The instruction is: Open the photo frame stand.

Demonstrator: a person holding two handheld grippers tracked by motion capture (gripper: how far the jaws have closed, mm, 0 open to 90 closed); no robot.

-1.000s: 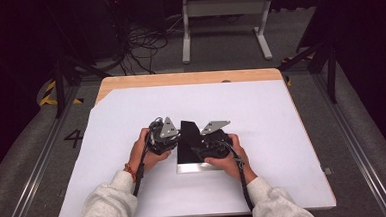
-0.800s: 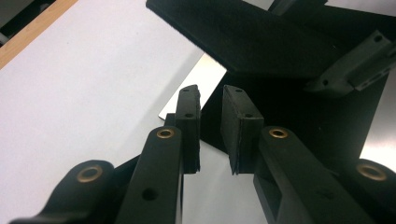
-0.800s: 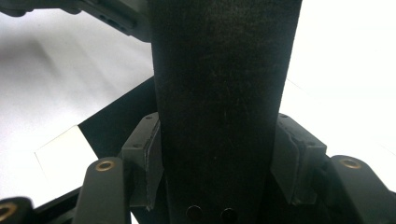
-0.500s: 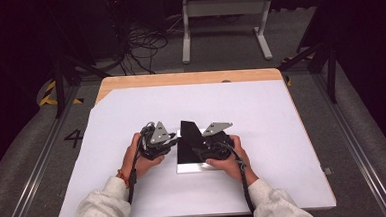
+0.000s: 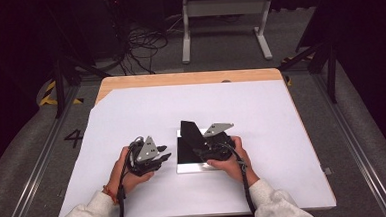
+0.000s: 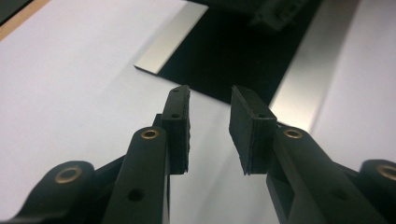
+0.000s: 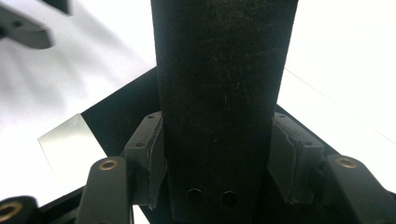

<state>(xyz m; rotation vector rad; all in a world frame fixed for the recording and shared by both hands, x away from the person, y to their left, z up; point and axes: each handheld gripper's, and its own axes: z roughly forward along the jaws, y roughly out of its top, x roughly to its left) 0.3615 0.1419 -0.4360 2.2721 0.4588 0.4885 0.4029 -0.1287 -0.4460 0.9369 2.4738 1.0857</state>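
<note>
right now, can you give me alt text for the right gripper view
The right gripper clamps a tall black block between its two pads, just above a flat black and silver plate lying on a white table. Part of the left gripper shows blurred at top left.

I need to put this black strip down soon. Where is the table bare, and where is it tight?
Bare white table runs along the far edge and down both sides, left of the left tongs and right of the right hand. The middle is crowded: the black strip and silver-edged plate sit between the hands.
</note>
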